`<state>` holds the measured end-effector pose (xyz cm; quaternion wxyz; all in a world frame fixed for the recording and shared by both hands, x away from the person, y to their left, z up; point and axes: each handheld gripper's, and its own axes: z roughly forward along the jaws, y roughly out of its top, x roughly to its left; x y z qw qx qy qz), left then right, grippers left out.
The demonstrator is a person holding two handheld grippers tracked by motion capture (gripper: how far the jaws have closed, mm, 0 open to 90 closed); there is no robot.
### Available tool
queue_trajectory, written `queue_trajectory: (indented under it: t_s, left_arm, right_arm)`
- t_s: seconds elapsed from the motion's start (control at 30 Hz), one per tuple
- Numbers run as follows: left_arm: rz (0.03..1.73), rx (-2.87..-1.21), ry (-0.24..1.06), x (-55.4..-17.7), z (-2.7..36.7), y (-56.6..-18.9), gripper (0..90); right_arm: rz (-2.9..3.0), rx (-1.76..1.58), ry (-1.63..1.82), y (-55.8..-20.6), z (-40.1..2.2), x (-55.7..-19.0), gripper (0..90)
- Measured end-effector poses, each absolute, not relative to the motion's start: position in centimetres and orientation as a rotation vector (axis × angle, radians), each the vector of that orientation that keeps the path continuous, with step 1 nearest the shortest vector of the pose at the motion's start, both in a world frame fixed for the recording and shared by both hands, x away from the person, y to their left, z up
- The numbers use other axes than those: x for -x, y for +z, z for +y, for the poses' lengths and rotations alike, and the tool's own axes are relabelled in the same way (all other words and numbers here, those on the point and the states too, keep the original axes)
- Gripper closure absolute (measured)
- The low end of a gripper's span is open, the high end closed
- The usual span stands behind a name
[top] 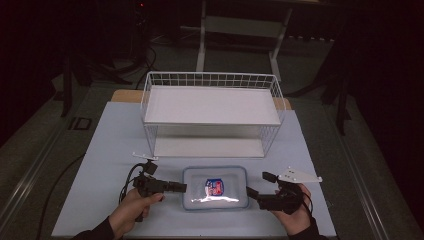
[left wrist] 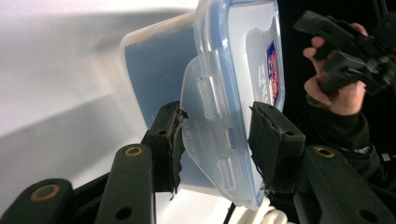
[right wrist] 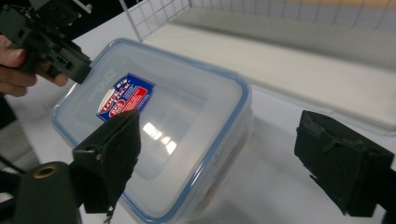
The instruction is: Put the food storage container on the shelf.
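A clear plastic container (top: pixel 200 182) with a blue-rimmed lid and a red and blue sticker (top: pixel 214 187) lies flat near the table's front edge. My left gripper (top: pixel 182 188) is at its left end. In the left gripper view, that gripper (left wrist: pixel 215 140) has both pads pressed on the container's clear side latch flap (left wrist: pixel 205 116). My right gripper (top: pixel 257 185) stands open at the container's right end. In the right gripper view, its (right wrist: pixel 215 149) jaws are wide apart, one pad over the lid's (right wrist: pixel 177 121) near corner and the other off to the side above the table.
A white two-level wire shelf (top: pixel 210 105) stands behind the container, its lower board open toward me. The pale table top (top: pixel 115 140) has bare room to the left and right. Cables trail from the left gripper. Dark floor surrounds the table.
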<state>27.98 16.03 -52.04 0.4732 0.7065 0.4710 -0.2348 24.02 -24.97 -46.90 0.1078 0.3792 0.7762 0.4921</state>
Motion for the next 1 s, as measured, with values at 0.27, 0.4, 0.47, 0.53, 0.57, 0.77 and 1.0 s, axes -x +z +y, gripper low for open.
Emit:
queue_trajectory:
  t_s: [0.27,0.4,0.47,0.53,0.57,0.77,1.0]
  left_arm:
    - [1.08,-1.766,-0.535,-27.0,16.1,-51.6,57.7]
    - [1.059,-1.782,-0.519,-26.6,16.1,-51.4,58.3]
    - [1.053,-1.789,-0.511,-26.5,16.1,-51.4,58.3]
    - [1.051,-1.788,-0.507,-26.5,16.0,-51.4,58.3]
    - [1.044,-1.793,-0.503,-26.4,16.0,-51.3,58.3]
    - [1.023,-1.803,-0.488,-26.2,16.0,-51.3,58.4]
    - [1.018,-1.8,-0.484,-26.1,16.0,-51.3,58.4]
  right_arm:
    - [2.387,-1.229,1.495,-48.2,-24.8,-24.9,18.5]
    - [2.438,-1.285,1.515,-48.8,-24.8,-25.3,22.0]
    - [2.462,-1.292,1.52,-49.0,-24.8,-25.4,23.0]
    - [2.477,-1.288,1.517,-49.2,-24.7,-25.5,23.2]
    - [2.489,-1.288,1.517,-49.2,-24.7,-25.5,24.0]
    - [2.538,-1.336,1.533,-50.0,-24.9,-26.0,34.8]
    - [2.573,-1.322,1.549,-49.8,-24.9,-25.9,46.0]
